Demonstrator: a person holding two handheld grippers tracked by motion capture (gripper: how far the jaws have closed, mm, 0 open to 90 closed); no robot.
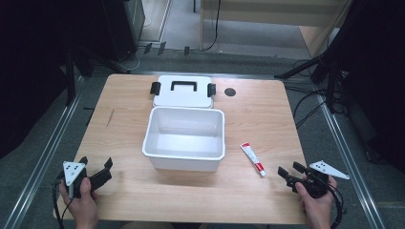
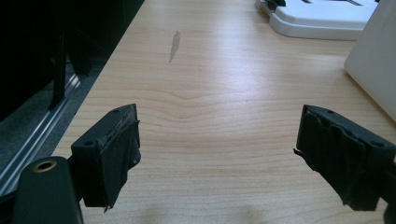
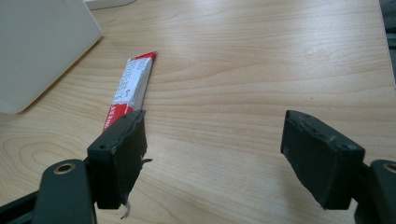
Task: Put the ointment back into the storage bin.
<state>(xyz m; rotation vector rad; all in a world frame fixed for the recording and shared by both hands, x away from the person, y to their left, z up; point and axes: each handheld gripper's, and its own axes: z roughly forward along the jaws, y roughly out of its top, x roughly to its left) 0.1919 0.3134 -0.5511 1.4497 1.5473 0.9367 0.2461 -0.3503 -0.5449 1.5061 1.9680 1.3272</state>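
An open white box point(image 1: 185, 138) stands in the middle of the wooden table, its inside bare. Its white lid point(image 1: 183, 90) with a black handle and black clips lies flat just behind it. A red and white tube point(image 1: 252, 159) lies on the table to the right of the box; in the right gripper view the tube point(image 3: 132, 88) runs up from behind the left jaw. My left gripper point(image 1: 97, 166) is open near the front left corner, over bare wood point(image 2: 215, 130). My right gripper point(image 1: 291, 170) is open at the front right, just right of the tube, holding nothing.
A round black cable hole point(image 1: 230, 92) sits in the table top behind the box at the right. The box wall point(image 2: 376, 65) and the lid point(image 2: 322, 14) lie ahead-right of the left gripper. Black stand legs and cables lie on the floor around the table.
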